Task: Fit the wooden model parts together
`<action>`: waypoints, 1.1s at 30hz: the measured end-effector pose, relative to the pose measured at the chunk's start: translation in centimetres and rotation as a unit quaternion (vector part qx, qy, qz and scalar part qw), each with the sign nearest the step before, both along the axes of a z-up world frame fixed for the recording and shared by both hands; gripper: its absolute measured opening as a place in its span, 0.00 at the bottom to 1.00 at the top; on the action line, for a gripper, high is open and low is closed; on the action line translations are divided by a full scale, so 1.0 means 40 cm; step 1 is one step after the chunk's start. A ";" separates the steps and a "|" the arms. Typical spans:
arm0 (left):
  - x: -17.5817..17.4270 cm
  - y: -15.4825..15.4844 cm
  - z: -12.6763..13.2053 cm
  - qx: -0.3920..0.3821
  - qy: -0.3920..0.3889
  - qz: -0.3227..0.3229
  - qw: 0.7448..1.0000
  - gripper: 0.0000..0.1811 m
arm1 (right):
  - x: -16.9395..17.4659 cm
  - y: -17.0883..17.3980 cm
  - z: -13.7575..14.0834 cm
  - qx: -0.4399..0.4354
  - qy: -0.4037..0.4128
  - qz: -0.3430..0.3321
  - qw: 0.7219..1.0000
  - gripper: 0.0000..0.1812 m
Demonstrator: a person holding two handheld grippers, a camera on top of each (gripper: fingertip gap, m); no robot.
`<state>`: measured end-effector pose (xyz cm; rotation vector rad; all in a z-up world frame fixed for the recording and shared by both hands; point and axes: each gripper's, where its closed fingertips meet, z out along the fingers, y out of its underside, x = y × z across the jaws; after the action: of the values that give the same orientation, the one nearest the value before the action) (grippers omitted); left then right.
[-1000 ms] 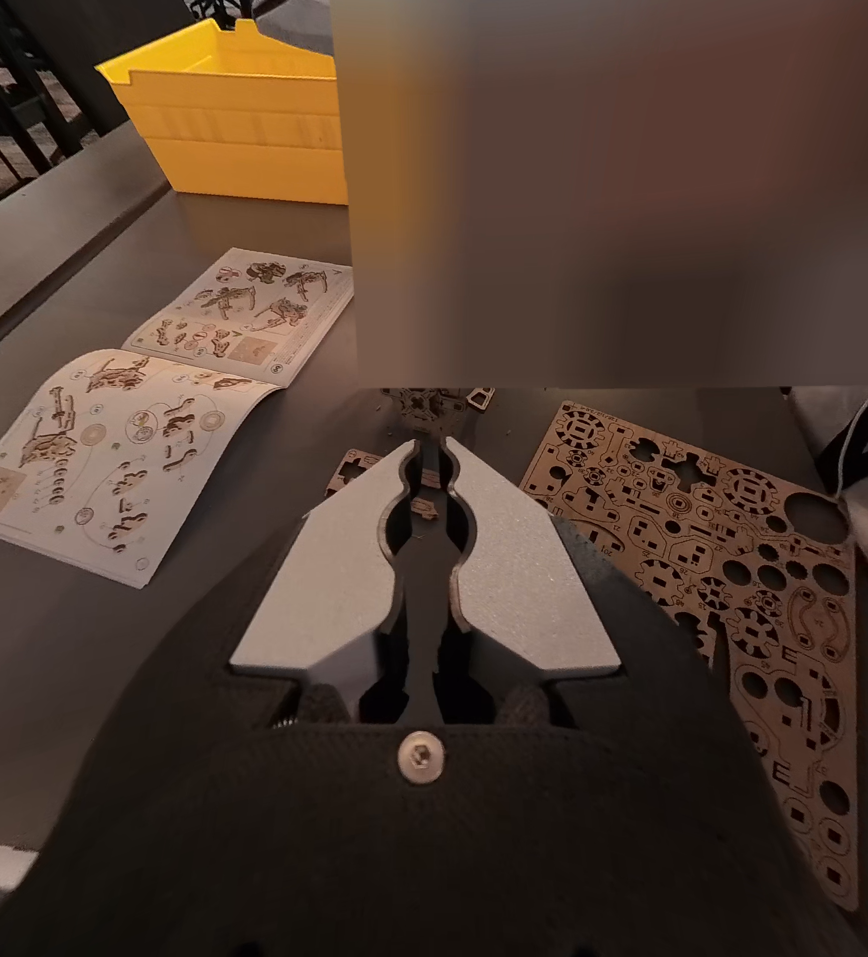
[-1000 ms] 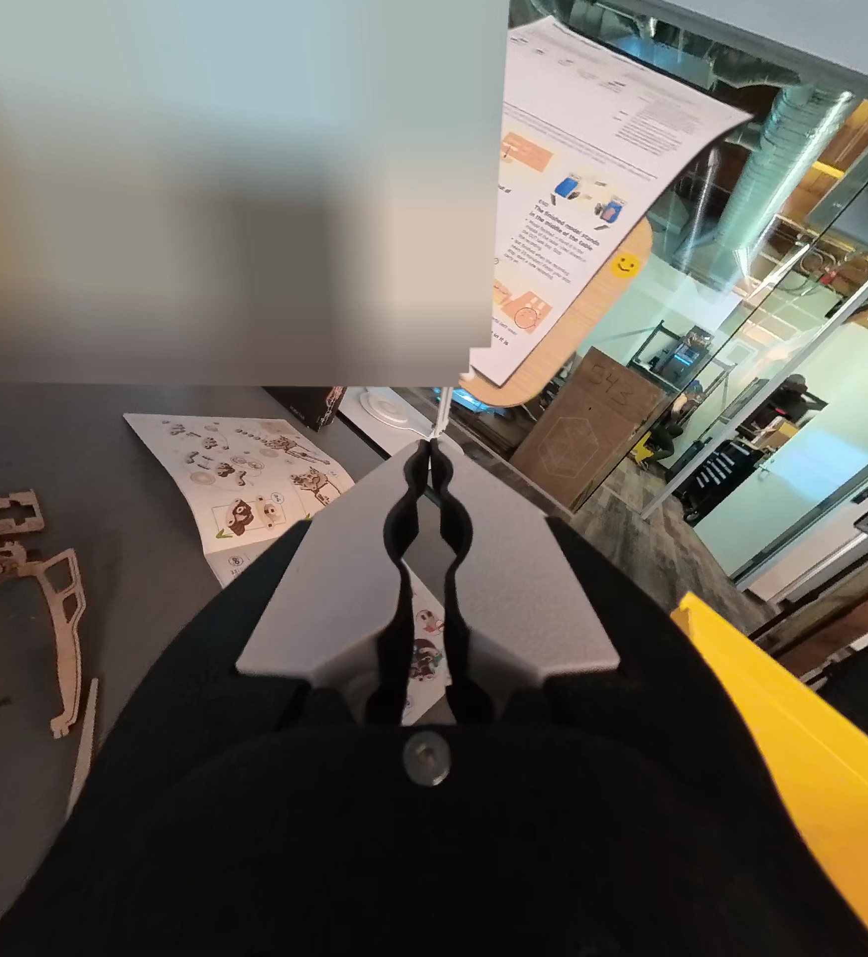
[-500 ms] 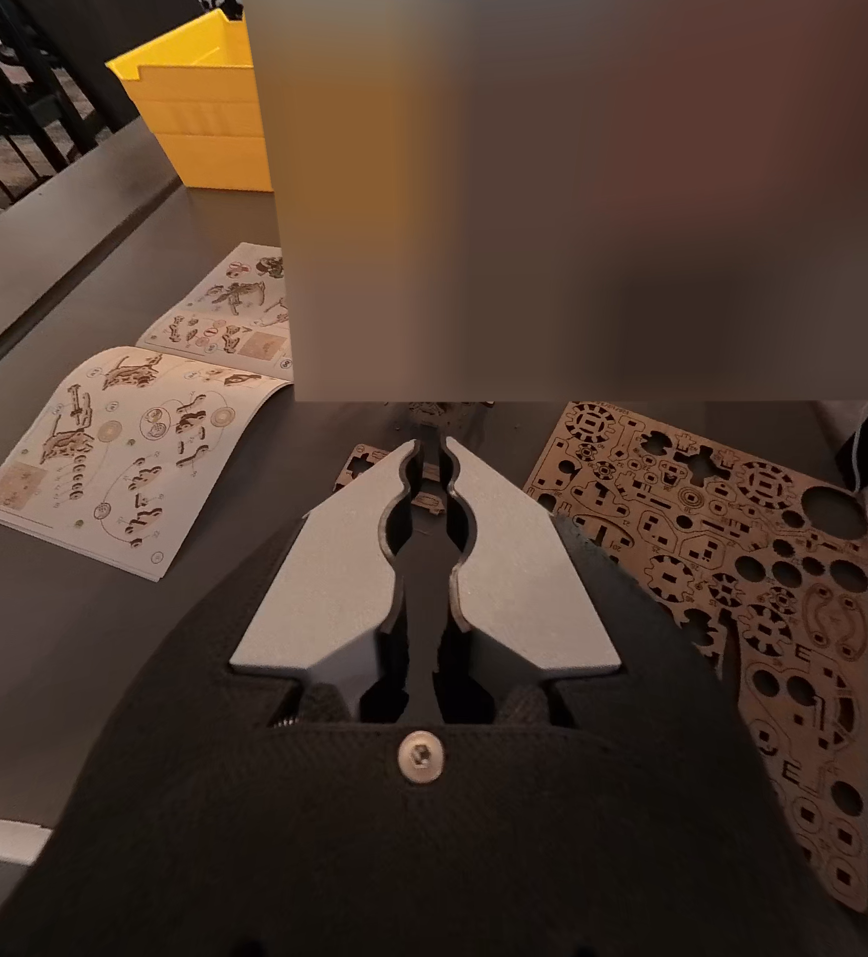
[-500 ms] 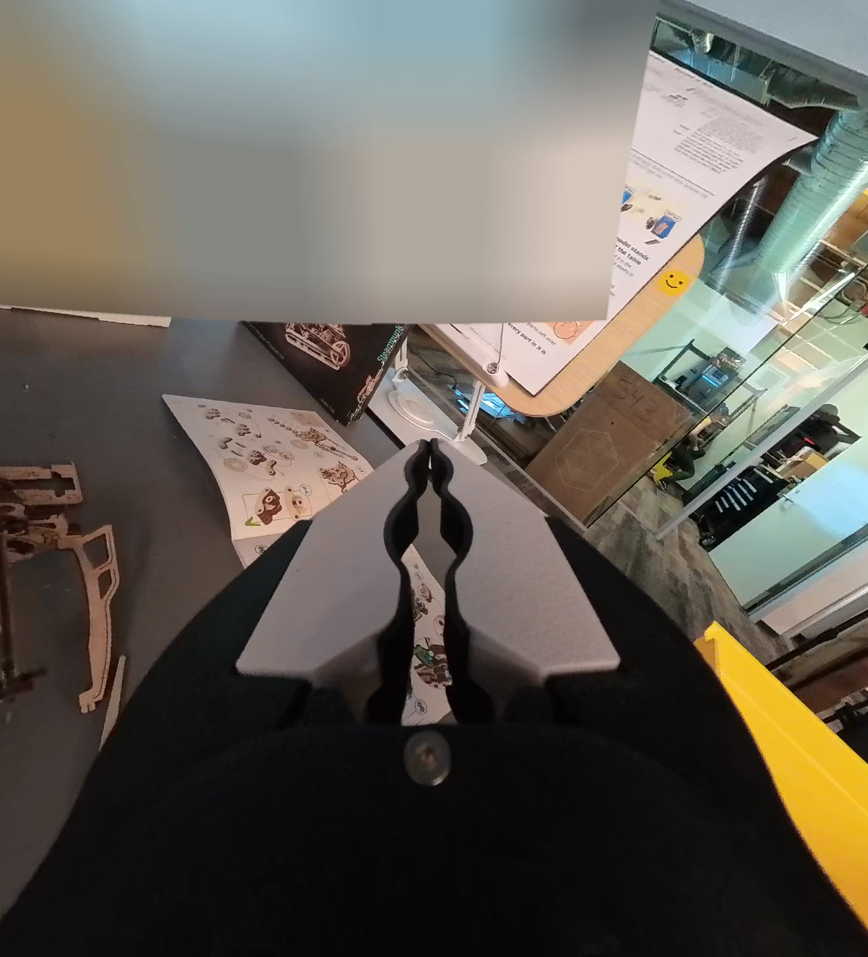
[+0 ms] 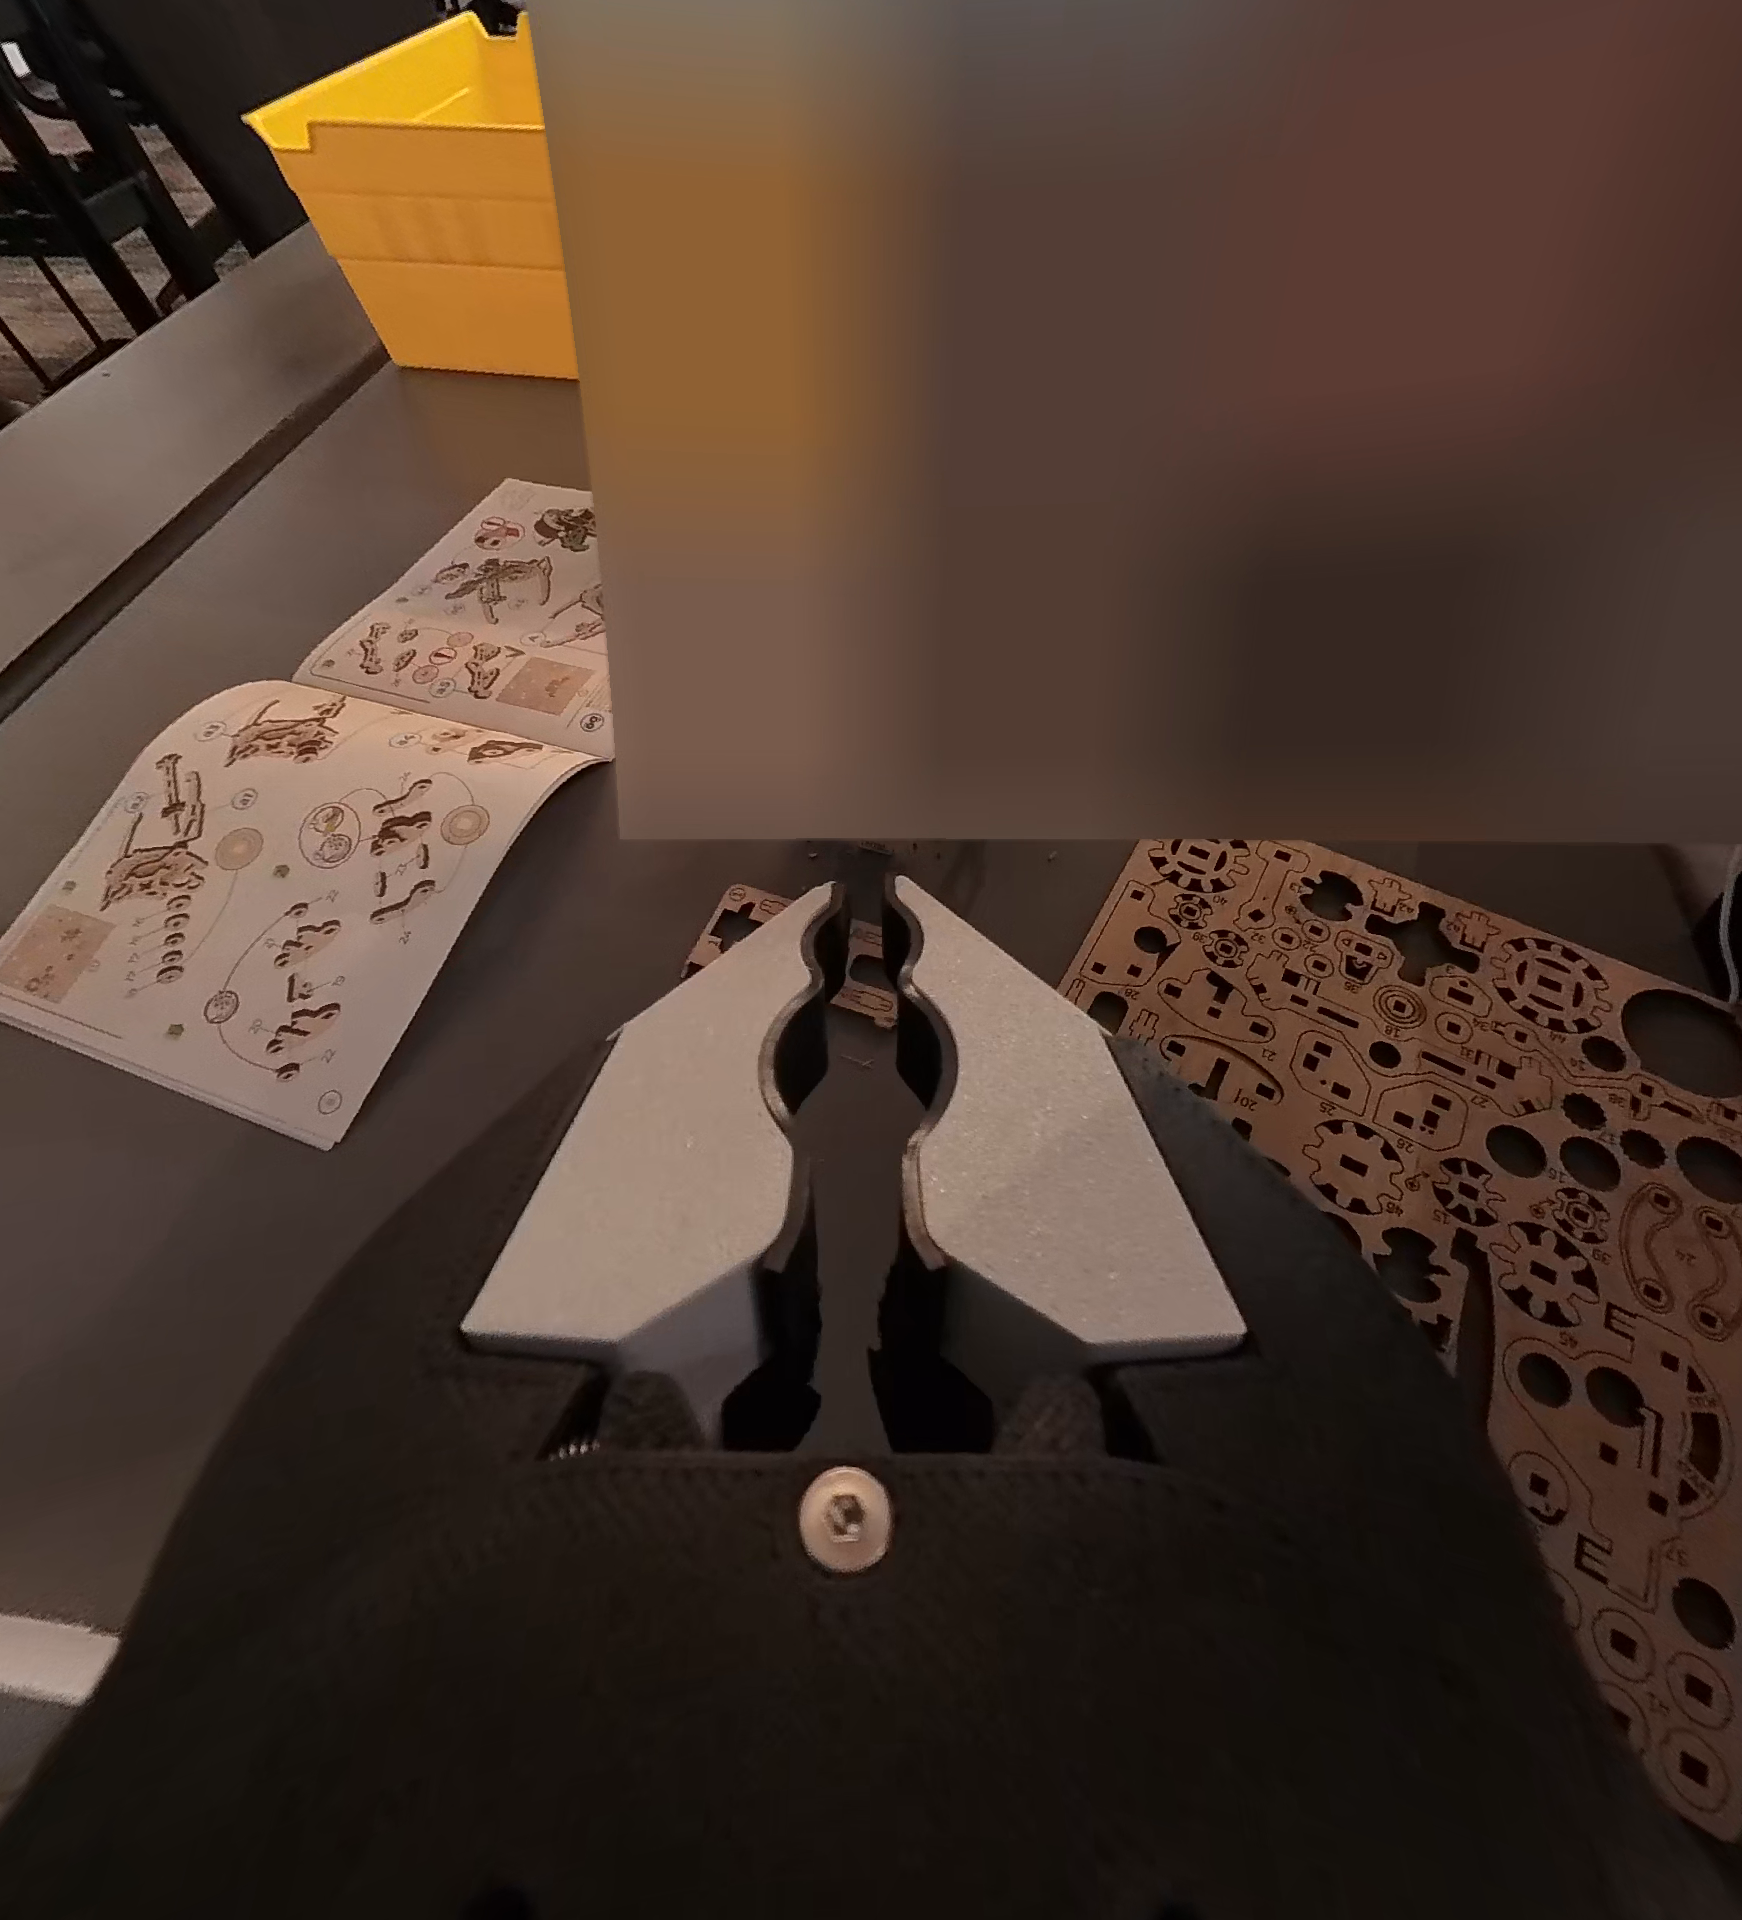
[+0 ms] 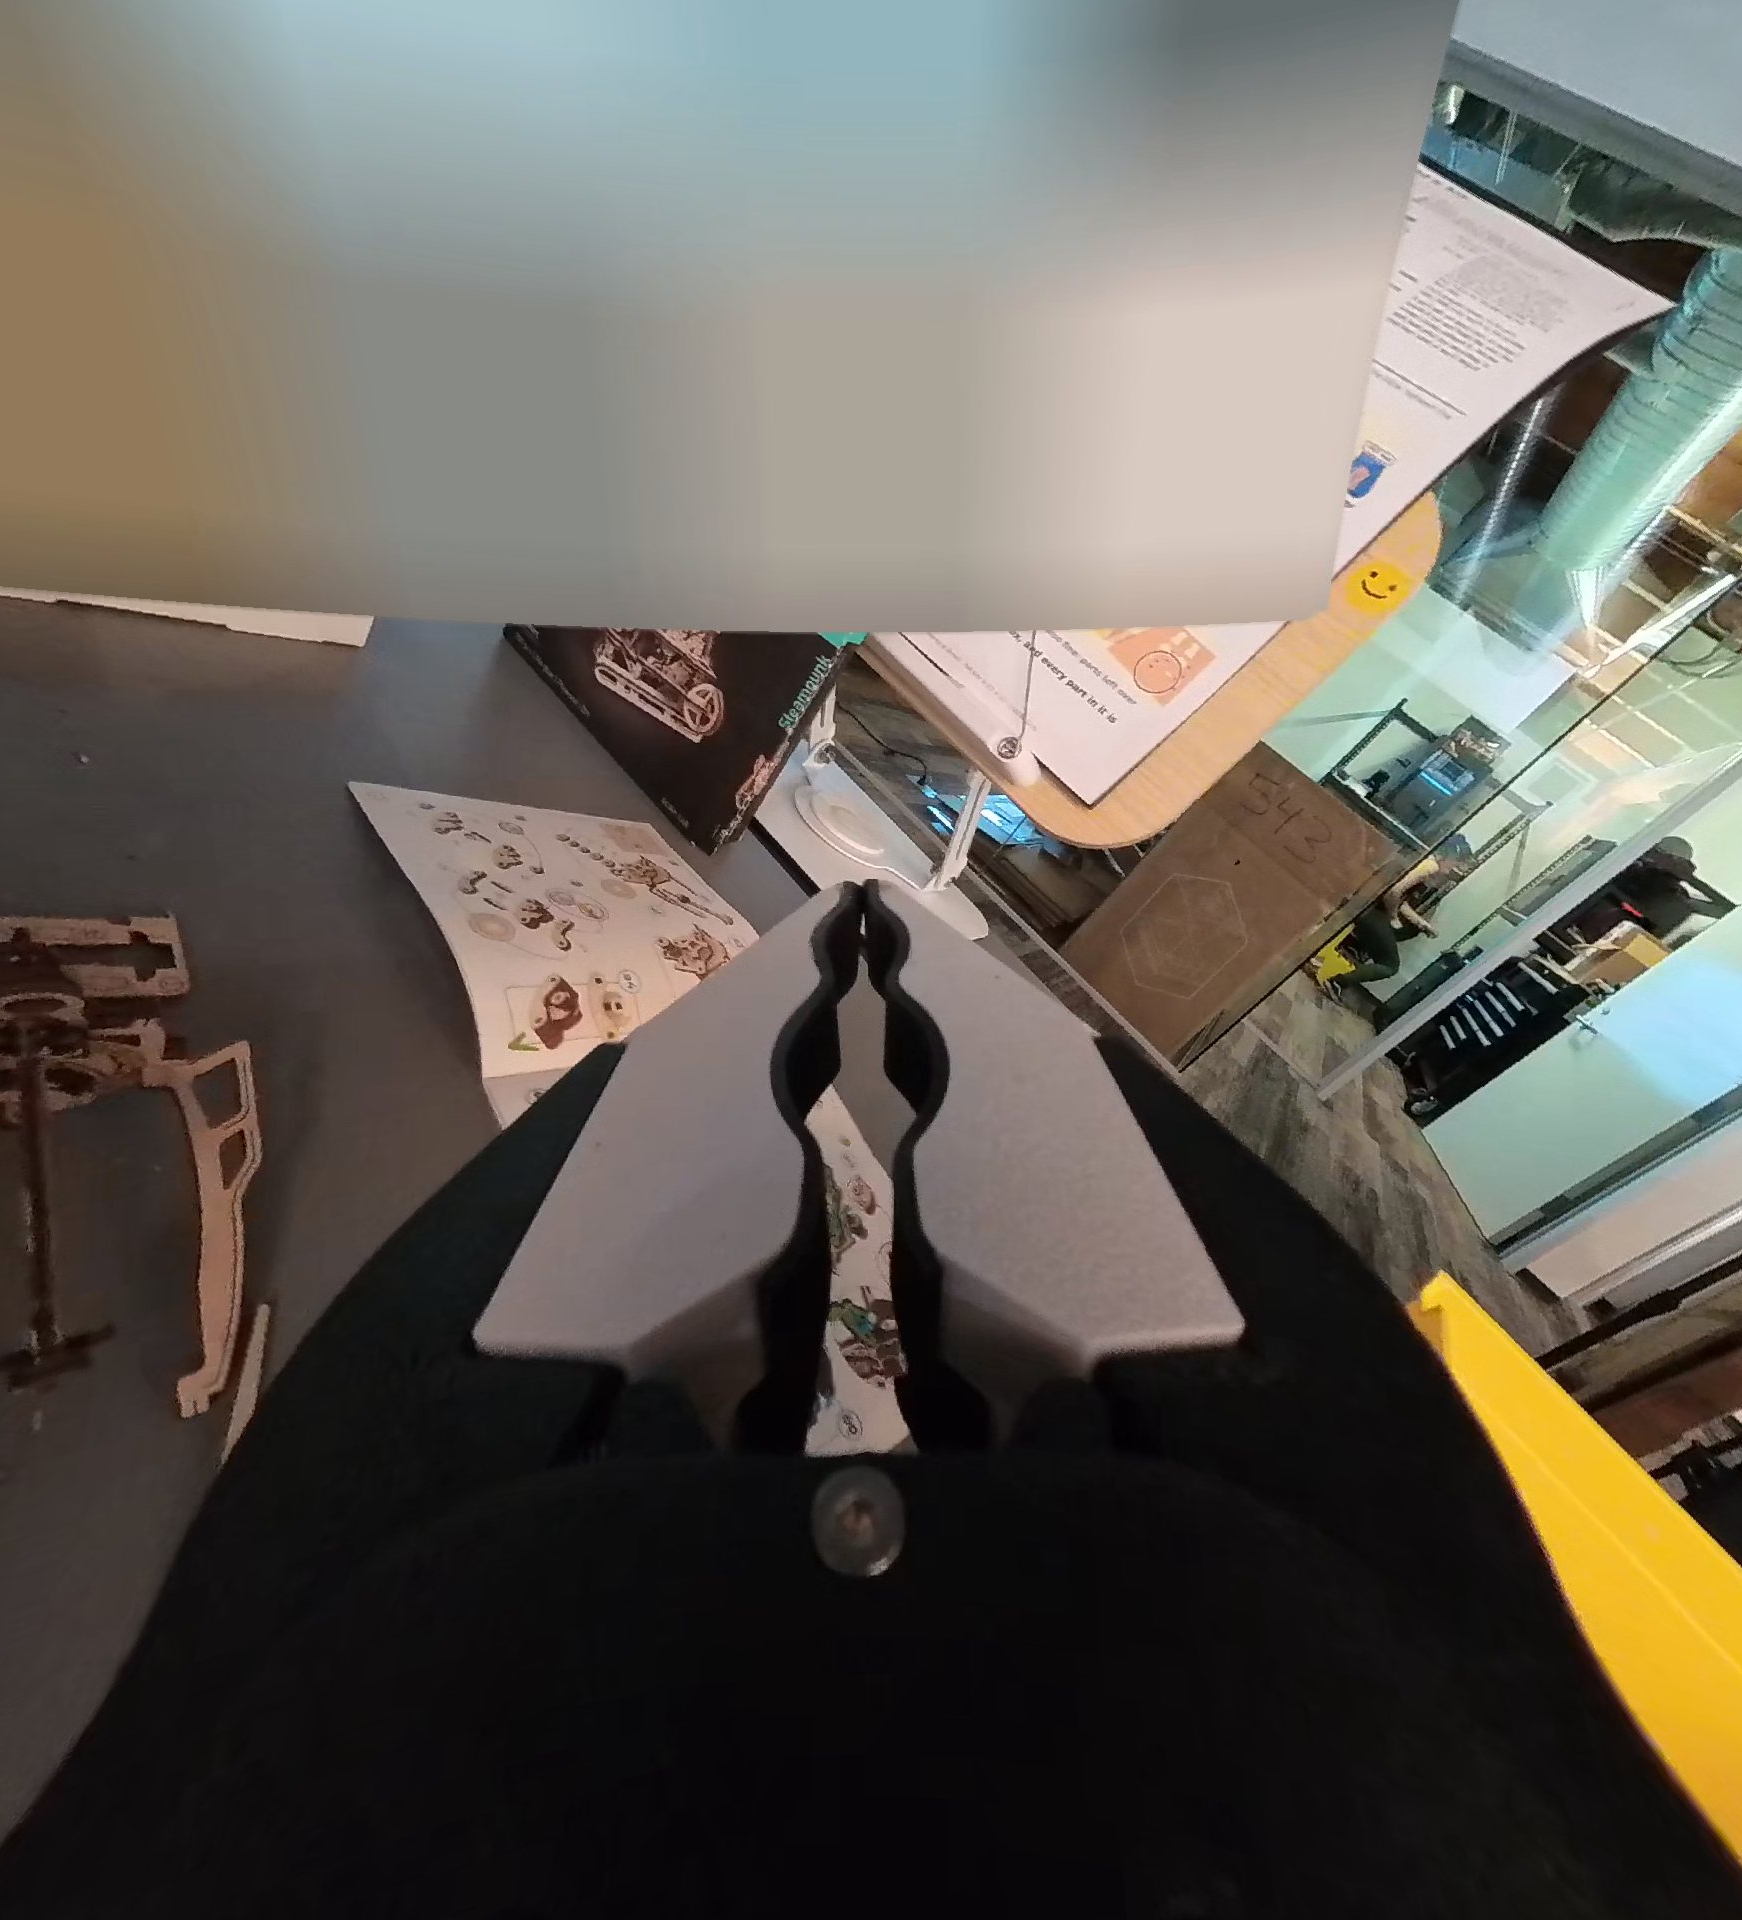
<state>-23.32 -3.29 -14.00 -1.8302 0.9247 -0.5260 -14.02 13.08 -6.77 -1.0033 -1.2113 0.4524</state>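
Observation:
My left gripper (image 5: 862, 894) hovers over the dark table with its tips a narrow gap apart and nothing visible between them. A laser-cut wooden parts sheet (image 5: 1469, 1143) lies flat to its right. Small loose wooden pieces (image 5: 742, 925) lie just beyond the tips, partly hidden by the fingers. My right gripper (image 6: 862, 894) is shut and empty, pointing past the table's far edge. In the right wrist view a partly built wooden model (image 6: 25, 1018) with a dark axle lies at the left, beside a curved wooden piece (image 6: 223, 1174).
An open instruction booklet (image 5: 254, 883) lies left of the left gripper and also shows in the right wrist view (image 6: 576, 935). A yellow bin (image 5: 431, 208) stands at the back and also shows in the right wrist view (image 6: 1625, 1610). A black box (image 6: 680, 717) stands near the table edge. The grippers' ends are close to 20 cm from one another. It is some 12 cm from my left tips to the curved wooden piece (image 6: 223, 1174).
The right wrist view has swung so more of the table, the wooden model and the black box show. The left view has shifted only slightly. Neither gripper's jaws have moved.

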 end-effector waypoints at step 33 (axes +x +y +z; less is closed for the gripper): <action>-0.064 -0.069 0.086 -0.014 0.019 0.092 0.996 0.26 | -0.081 -0.478 -0.085 -0.028 -0.140 0.383 0.913 0.14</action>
<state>-25.90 -6.05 -10.55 -1.9334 0.7680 -0.3925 -17.26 -6.03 -10.19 -0.6135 -1.8580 0.9820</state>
